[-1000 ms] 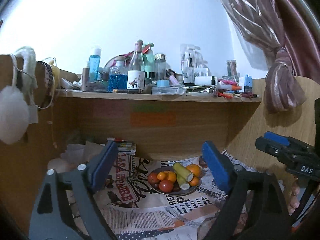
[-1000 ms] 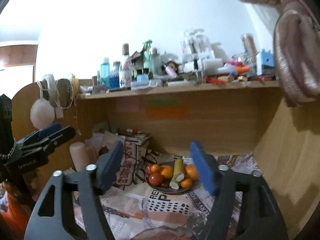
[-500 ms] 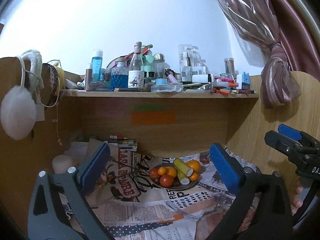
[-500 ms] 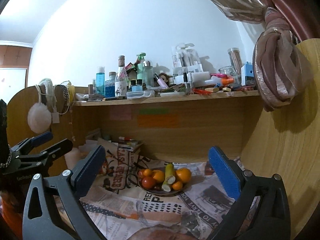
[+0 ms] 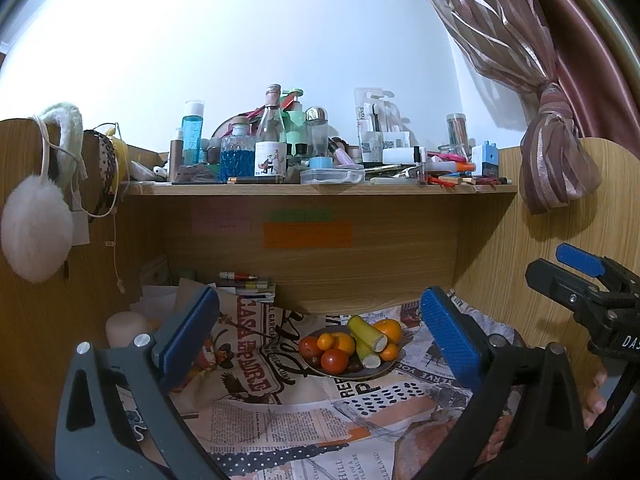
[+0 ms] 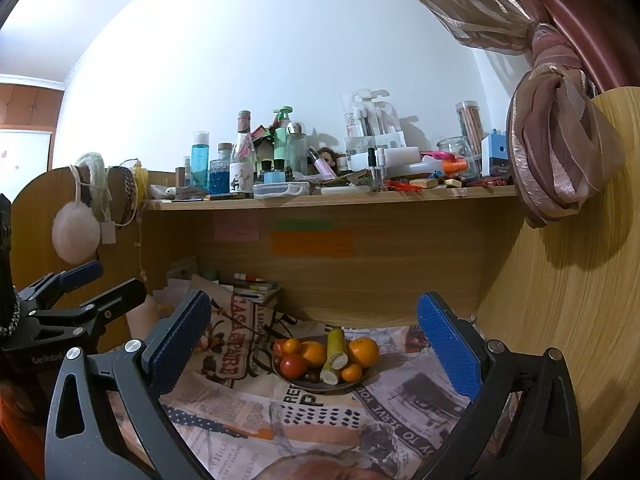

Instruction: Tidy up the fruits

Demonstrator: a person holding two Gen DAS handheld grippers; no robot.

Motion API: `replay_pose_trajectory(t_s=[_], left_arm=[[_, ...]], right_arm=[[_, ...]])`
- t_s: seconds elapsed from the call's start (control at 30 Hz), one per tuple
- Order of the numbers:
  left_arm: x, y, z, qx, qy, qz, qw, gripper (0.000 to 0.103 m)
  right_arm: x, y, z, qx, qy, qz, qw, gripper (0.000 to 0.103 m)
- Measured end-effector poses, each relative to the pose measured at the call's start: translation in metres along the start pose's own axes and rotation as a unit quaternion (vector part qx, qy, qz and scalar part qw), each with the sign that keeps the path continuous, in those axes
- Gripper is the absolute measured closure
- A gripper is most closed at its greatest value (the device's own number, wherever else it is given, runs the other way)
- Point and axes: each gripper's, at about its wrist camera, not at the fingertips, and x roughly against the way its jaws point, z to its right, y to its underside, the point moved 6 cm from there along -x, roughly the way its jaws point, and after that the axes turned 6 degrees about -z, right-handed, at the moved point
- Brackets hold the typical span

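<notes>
Ahead of you: round grey plate [image 5: 382, 369] on printed newspaper sheets [image 5: 280, 412].
On plate: orange citrus fruits [image 5: 387, 330], red tomatoes [image 5: 334, 361].
Above: cluttered wooden shelf [image 5: 320, 189].

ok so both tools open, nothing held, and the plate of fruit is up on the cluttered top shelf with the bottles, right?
Not quite. Both tools are open and empty, left tool and right tool, but the plate of fruit is not on the top shelf. It sits below, on the newspaper covering the desk surface, under that shelf. Both wrist views show this; the bottles alone stand on the shelf.
</notes>
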Motion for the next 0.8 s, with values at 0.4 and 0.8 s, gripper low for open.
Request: replay_pose_trajectory(t_s=[0.4,0.8], left_arm=[[-0.0005,-0.0021,0.0019,-0.005,0.005,0.002,1.0,0.0],[-0.0023,-0.0028,0.0037,-0.006,0.006,0.002,1.0,0.0]], right_arm=[[-0.0002,-0.0004,0.0006,0.0,0.0,0.0,1.0,0.0],[-0.0047,-0.0008,0.006,-0.001,0.01,-0.002,1.0,0.0]])
